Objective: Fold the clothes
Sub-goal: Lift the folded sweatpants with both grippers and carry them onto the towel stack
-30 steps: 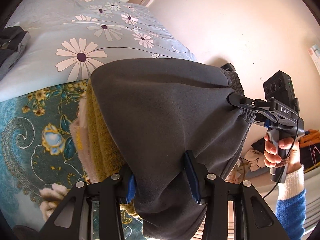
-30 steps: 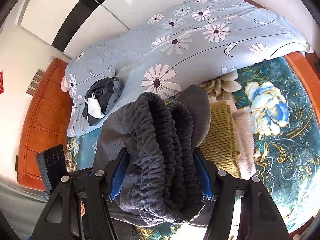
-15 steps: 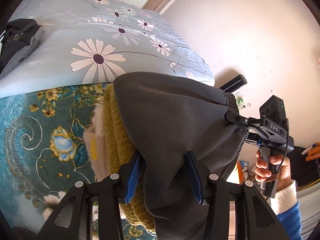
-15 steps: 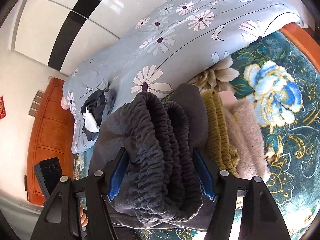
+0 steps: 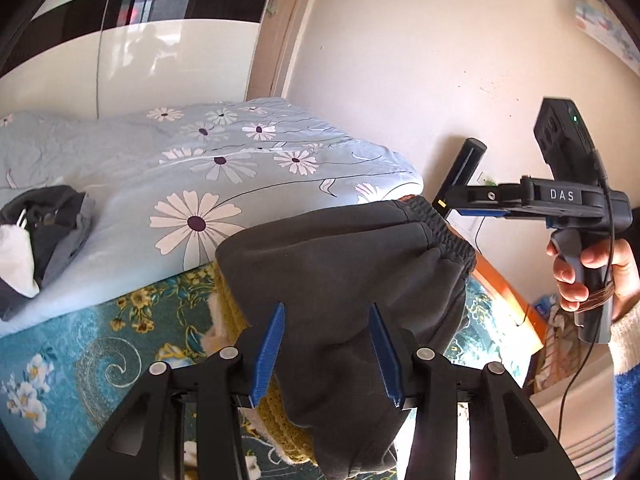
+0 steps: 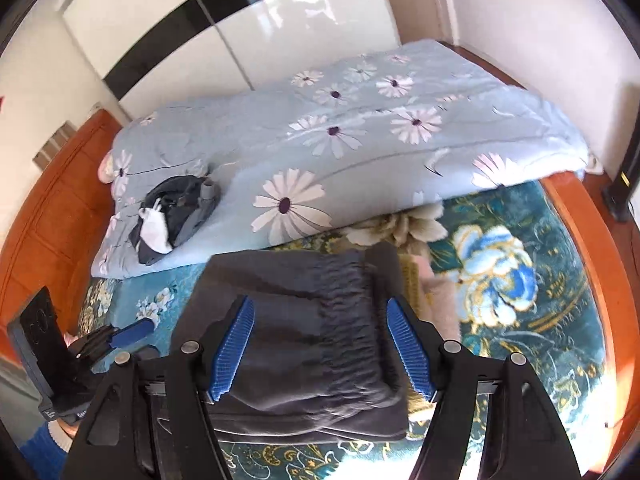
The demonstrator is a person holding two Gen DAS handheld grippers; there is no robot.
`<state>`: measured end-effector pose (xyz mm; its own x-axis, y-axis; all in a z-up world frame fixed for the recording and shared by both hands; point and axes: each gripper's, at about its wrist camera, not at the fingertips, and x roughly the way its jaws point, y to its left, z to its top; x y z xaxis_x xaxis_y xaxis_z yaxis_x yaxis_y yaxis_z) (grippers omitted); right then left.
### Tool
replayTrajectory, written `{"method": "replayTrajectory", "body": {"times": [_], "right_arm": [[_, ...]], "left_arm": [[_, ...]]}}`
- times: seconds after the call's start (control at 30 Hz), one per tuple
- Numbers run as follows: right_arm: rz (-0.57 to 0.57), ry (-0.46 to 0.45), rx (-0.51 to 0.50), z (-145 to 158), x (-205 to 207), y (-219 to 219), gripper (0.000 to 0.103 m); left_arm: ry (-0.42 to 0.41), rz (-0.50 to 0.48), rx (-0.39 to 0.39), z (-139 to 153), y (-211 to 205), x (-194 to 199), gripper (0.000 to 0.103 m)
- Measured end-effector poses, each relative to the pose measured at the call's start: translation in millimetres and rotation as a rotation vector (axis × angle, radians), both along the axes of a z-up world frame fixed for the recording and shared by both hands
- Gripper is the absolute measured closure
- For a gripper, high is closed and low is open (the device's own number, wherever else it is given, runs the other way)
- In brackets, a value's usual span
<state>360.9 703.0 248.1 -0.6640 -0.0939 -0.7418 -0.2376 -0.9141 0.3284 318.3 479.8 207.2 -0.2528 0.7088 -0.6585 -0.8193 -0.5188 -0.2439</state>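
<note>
The folded dark grey pants lie flat on a stack of a yellow knit and a pink fluffy garment, on the teal floral bedspread. My left gripper is open, drawn back from the pants' folded end; in the right wrist view the left gripper hangs clear of the cloth. My right gripper hovers over the elastic waistband, jaws opening, pads off the fabric. In the left wrist view, a hand holds the right gripper just beside the waistband.
A light blue daisy quilt covers the far half of the bed, with a dark clothes heap and a white mask on it. The orange wooden bed frame runs along the right. A black upright bar stands by the wall. Behind the bed is a white wardrobe.
Both grippers held the pants bunched and lifted; now the pants lie flat on the stack, both grippers have let go and backed off, and both views have tilted up.
</note>
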Motion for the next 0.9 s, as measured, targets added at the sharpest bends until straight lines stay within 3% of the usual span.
{"method": "replayTrajectory", "body": {"times": [0.07, 0.17, 0.3, 0.47, 0.6, 0.7, 0.83, 0.9], "right_arm": [[0.061, 0.051, 0.026, -6, -4, -18, 0.033], [0.020, 0.062, 0.110, -18, -12, -21, 0.033], [-0.039, 0.017, 0.058, -42, -23, -4, 0.032], [-0.051, -0.016, 0.054, -63, -23, 0, 0.032], [-0.075, -0.003, 0.068, -54, -18, -4, 0.032], [-0.128, 0.072, 0.146, -31, 7, -21, 0.032], [-0.149, 0.212, 0.142, -20, 55, -57, 0.032], [-0.159, 0.214, 0.125, -31, 71, -73, 0.032]], "left_arm": [[0.014, -0.021, -0.030, -7, 4, 7, 0.055], [0.013, -0.042, -0.076, -23, 12, 13, 0.055], [0.033, -0.058, -0.139, -45, 20, 23, 0.055], [0.062, -0.077, -0.171, -53, 26, 30, 0.055], [-0.015, -0.057, -0.113, -43, 10, 26, 0.055], [-0.053, -0.009, -0.079, -39, -13, 22, 0.053], [-0.065, 0.066, -0.050, -43, -43, 21, 0.038], [-0.068, 0.092, -0.049, -49, -52, 23, 0.036]]}}
